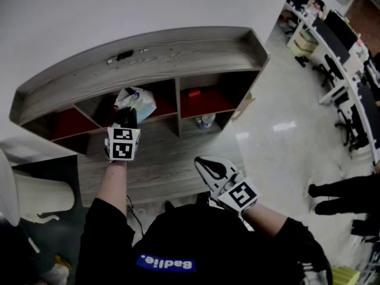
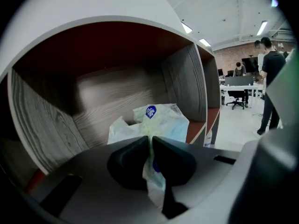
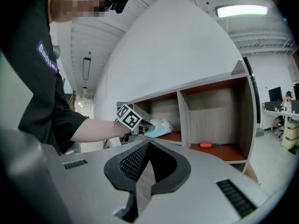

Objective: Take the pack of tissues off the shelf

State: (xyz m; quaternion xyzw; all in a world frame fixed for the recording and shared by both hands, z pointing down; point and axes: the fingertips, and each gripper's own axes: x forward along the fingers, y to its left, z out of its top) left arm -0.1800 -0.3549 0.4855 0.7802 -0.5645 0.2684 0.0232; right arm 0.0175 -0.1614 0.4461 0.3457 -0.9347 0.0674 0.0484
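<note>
The pack of tissues (image 1: pixel 136 101), a pale blue-white plastic packet with a blue logo, lies in the middle compartment of the wooden shelf (image 1: pixel 148 52). My left gripper (image 1: pixel 127 117) reaches into that compartment and is shut on the packet's near edge. In the left gripper view the wrapper (image 2: pixel 158 122) is pinched between the dark pads (image 2: pixel 133 160), with the gripper (image 2: pixel 151 143) low in the frame. The right gripper view shows the packet (image 3: pixel 160 127) and the left gripper (image 3: pixel 145 129) from the side. My right gripper (image 1: pixel 200 161) hangs back near my body, shut and empty (image 3: pixel 148 144).
An orange-handled tool (image 3: pixel 206 145) lies in the right compartment (image 1: pixel 205 100). A small bottle (image 1: pixel 206 121) stands on the floor below the shelf. A white round object (image 1: pixel 38 195) is at the left. A person's legs (image 1: pixel 338 195) and office desks (image 1: pixel 338 46) are at the right.
</note>
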